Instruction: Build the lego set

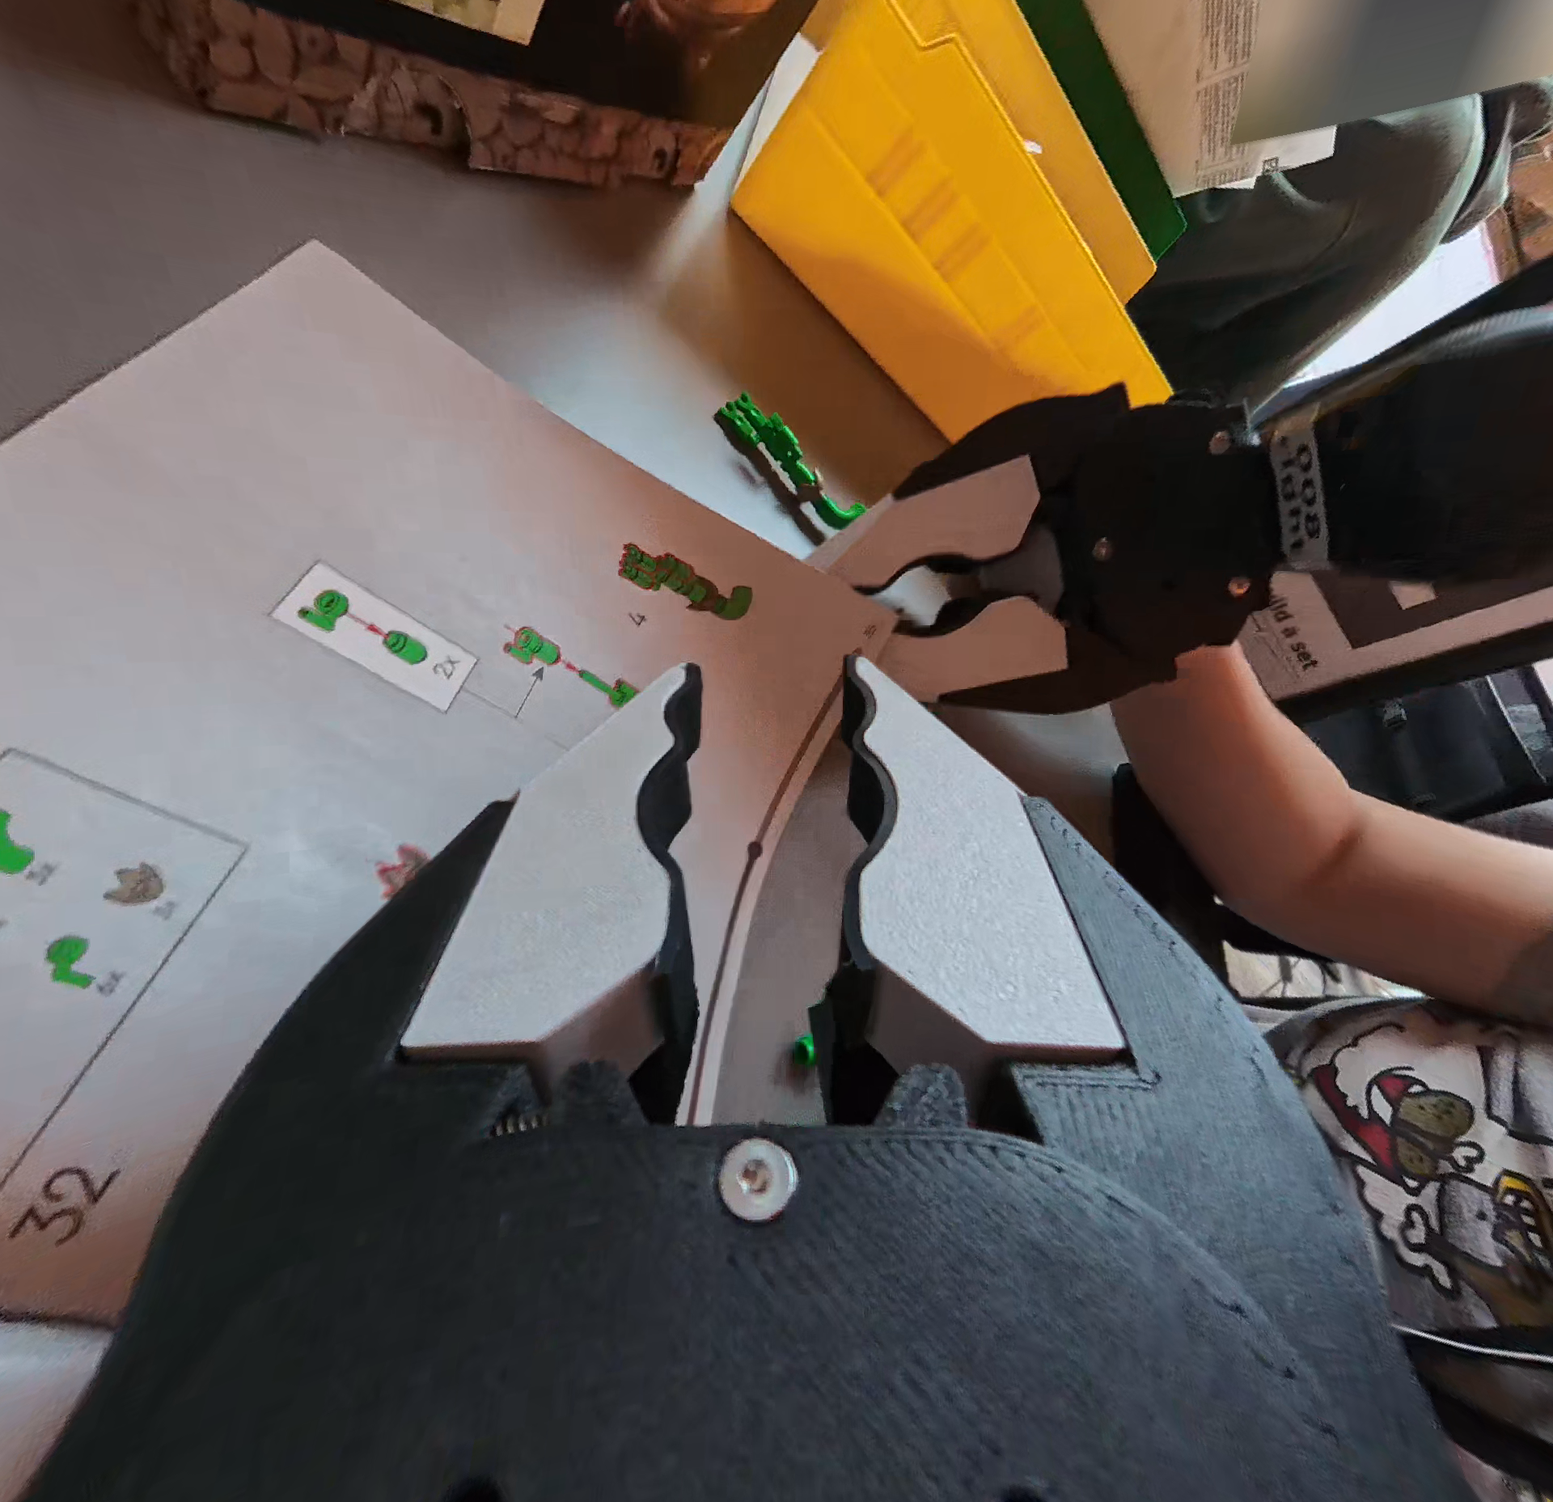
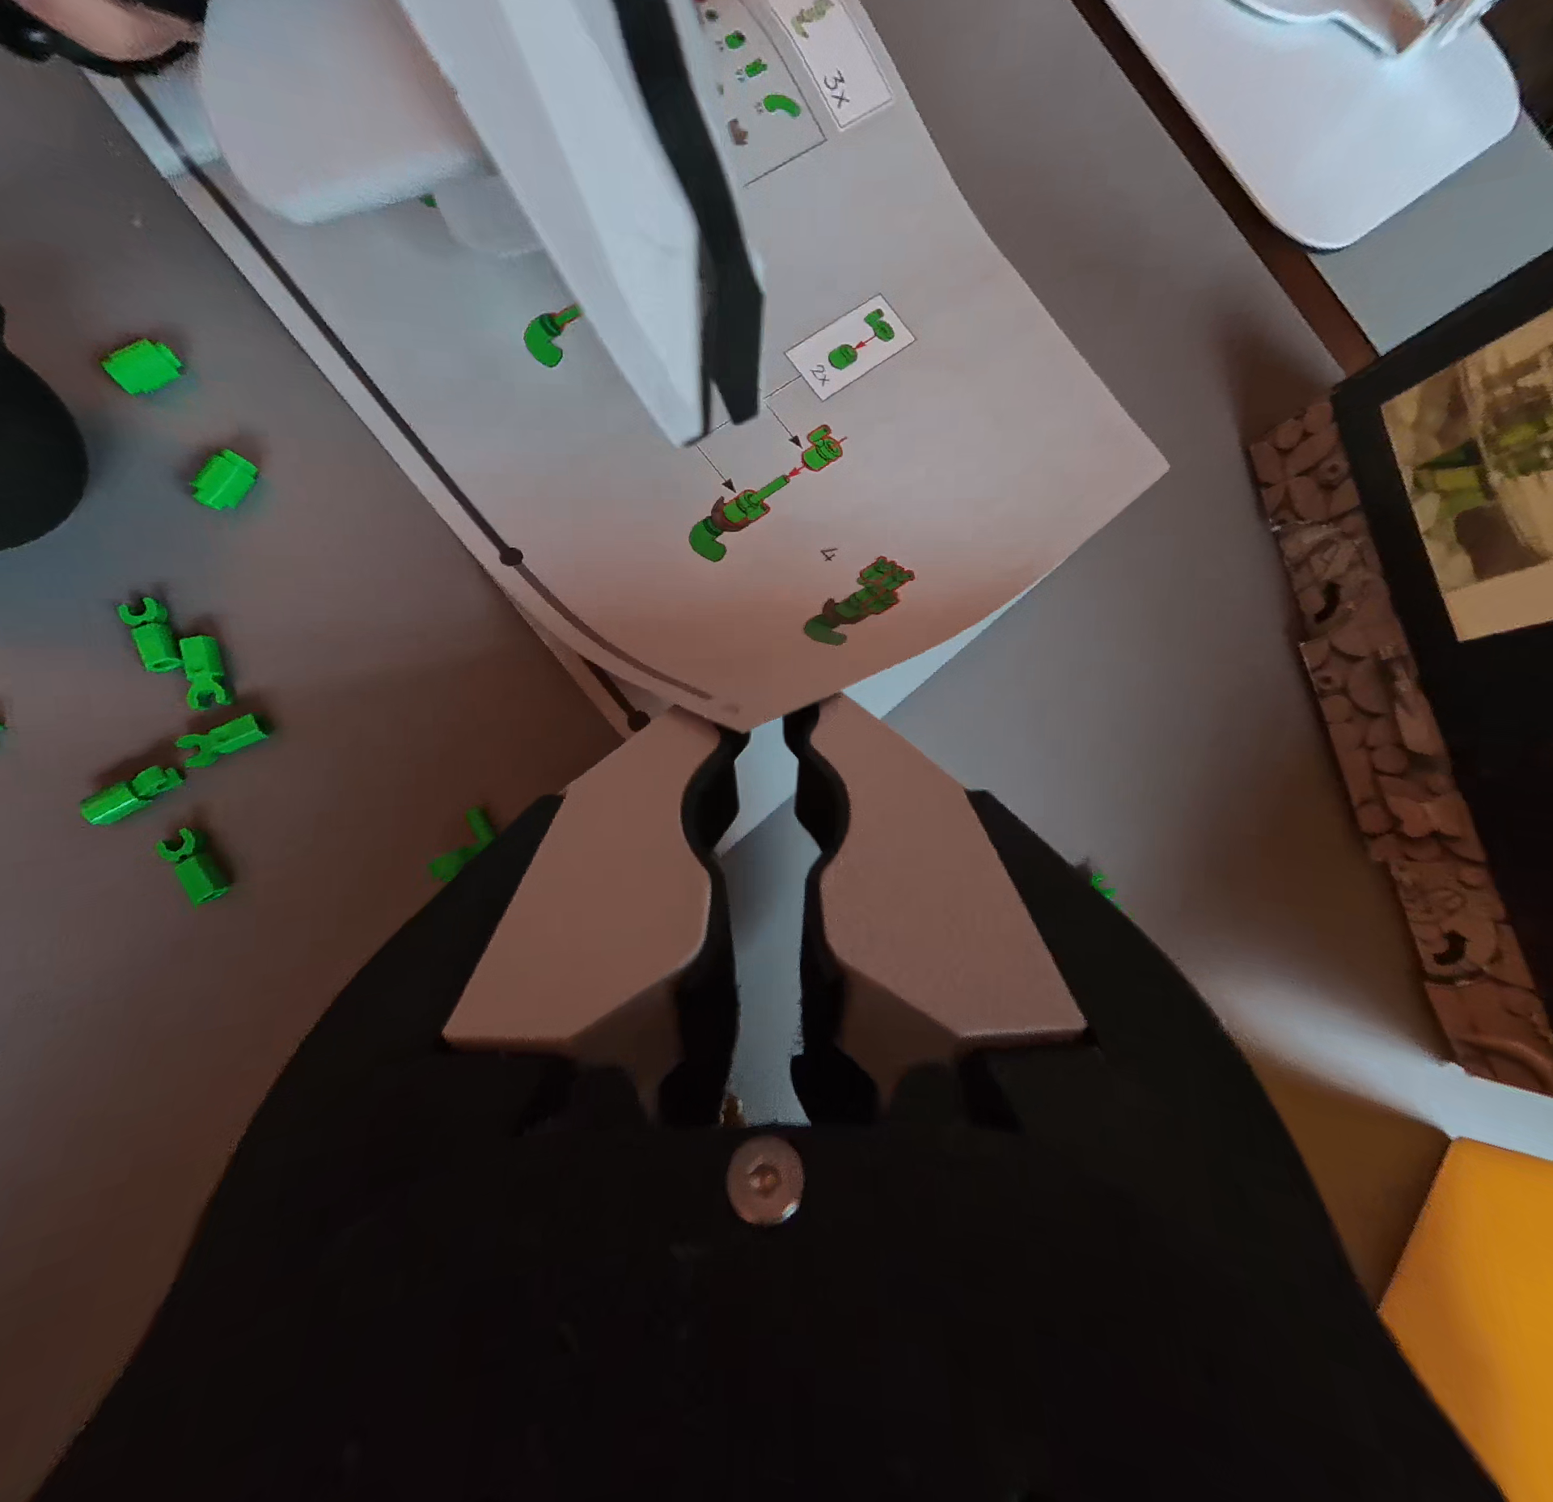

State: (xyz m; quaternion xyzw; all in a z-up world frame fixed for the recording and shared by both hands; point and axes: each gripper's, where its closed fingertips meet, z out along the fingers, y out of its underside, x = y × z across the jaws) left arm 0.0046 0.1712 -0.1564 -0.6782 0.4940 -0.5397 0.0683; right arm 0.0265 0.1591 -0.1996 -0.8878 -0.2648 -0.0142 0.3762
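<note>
The open instruction booklet point(image 1: 294, 470) lies on the grey table, and it also shows in the right wrist view point(image 2: 924, 495). My left gripper point(image 1: 769, 672) is open and empty, just above the booklet's right edge; one of its fingers point(image 2: 622, 226) hangs over the page. My right gripper point(image 2: 763, 720) is shut on the booklet page's corner, which curls upward; it shows from the side in the left wrist view point(image 1: 912, 596). A built green stem point(image 1: 786, 462) lies beyond the booklet. Several loose green pieces point(image 2: 168, 646) lie left of the booklet.
A yellow tray point(image 1: 941, 201) stands beyond the booklet and also shows at the lower right point(image 2: 1471, 1336). The stone-patterned set box point(image 1: 378, 92) stands at the back point(image 2: 1361, 705). A white object point(image 2: 1345, 92) sits at the top right. A person's forearm point(image 1: 1260, 840) reaches in from the right. Left tips to right tips: about 5 cm. The white object point(image 2: 1345, 92) is about 30 cm from both grippers' fingertips.
</note>
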